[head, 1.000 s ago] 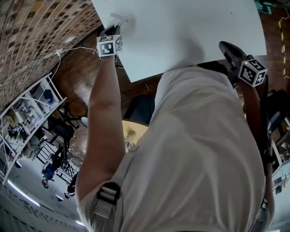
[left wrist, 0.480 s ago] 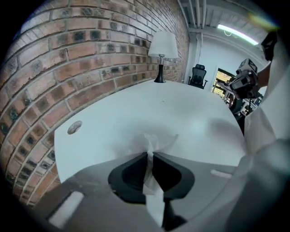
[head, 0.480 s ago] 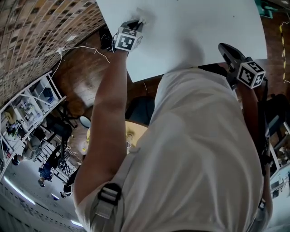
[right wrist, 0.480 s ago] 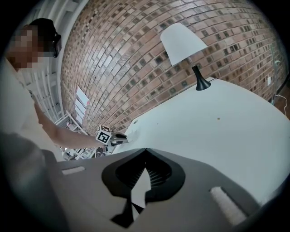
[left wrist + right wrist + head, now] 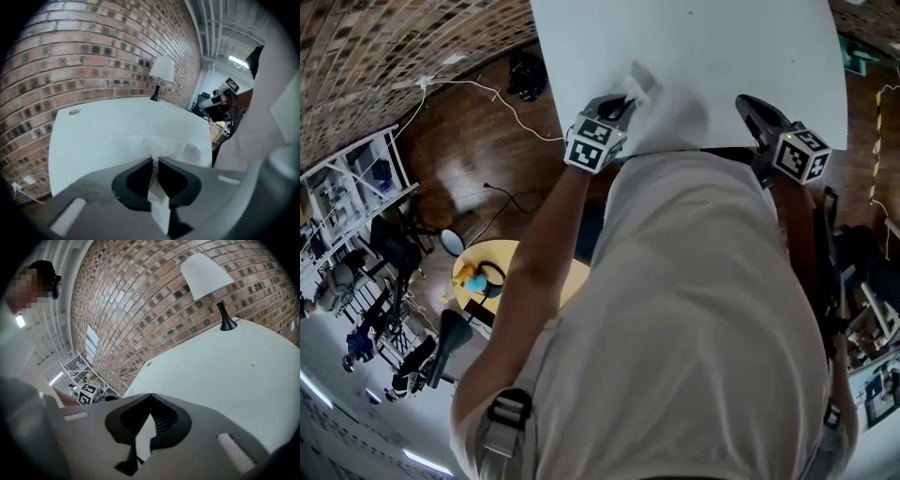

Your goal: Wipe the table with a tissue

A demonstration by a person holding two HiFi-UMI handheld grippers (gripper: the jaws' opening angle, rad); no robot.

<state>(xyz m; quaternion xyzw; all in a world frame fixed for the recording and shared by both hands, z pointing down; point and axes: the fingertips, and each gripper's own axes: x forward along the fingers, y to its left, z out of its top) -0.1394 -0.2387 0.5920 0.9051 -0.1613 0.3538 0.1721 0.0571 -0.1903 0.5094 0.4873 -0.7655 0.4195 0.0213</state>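
Note:
The white tissue [image 5: 639, 81] lies crumpled on the white table [image 5: 722, 47] near its front edge. My left gripper [image 5: 624, 99] is shut on the tissue and holds it against the tabletop. In the left gripper view the tissue [image 5: 164, 146] fans out on the table [image 5: 103, 136] ahead of the left gripper [image 5: 155, 162], and a strip of it hangs between the jaws. My right gripper [image 5: 748, 103] hovers over the front right part of the table. In the right gripper view the right gripper [image 5: 150, 395] is shut with nothing in it, above the table [image 5: 225, 366].
A white-shaded lamp [image 5: 206, 275] on a black stem stands at the table's far side by the brick wall [image 5: 140, 296]. A small round fitting [image 5: 74, 111] sits in the tabletop. Below are a wooden floor, a cable [image 5: 502, 98] and a round yellow side table [image 5: 511, 258].
My left gripper has slid the tissue from the table's left corner to the right along the front edge. The right gripper has shifted slightly left.

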